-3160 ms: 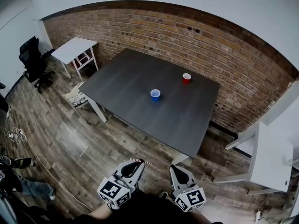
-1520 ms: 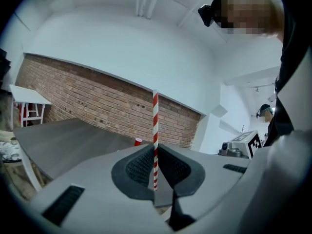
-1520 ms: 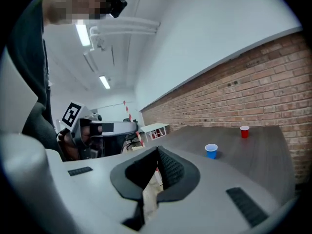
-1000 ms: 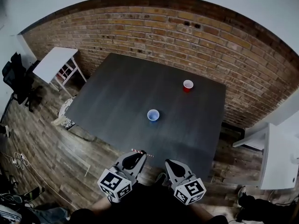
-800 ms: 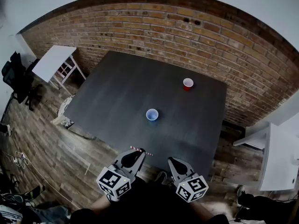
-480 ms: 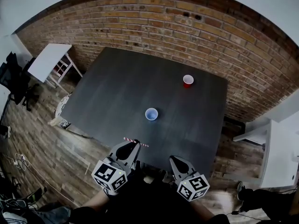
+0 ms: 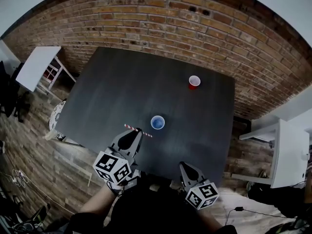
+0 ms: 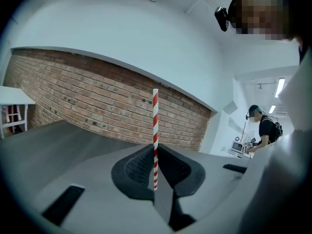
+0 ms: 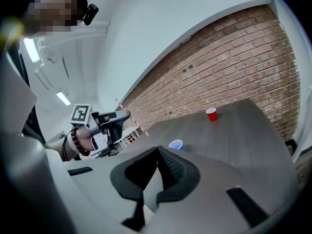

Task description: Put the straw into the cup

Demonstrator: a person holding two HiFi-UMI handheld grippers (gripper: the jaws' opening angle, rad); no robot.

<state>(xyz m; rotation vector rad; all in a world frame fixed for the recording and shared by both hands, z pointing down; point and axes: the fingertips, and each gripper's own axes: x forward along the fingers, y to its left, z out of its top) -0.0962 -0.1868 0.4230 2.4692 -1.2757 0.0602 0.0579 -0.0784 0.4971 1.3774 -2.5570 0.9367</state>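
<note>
Left gripper (image 7: pixel 135 132) is clenched on a red-and-white striped paper straw (image 7: pixel 129 127), held crosswise by the near edge of the dark grey tabletop (image 7: pixel 112 82). Right gripper (image 7: pixel 187 167) is closed, empty. The blue plastic cup (image 7: pixel 157 123) stands near mid-tabletop, just beyond the straw. Judgement: tilt the straw upright, centre 1 end over the rim, lower, then release.

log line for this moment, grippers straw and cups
left gripper: shut on straw | right gripper: shut, empty | blue cup: upright on table, no straw inside | red cup: farther back
</note>
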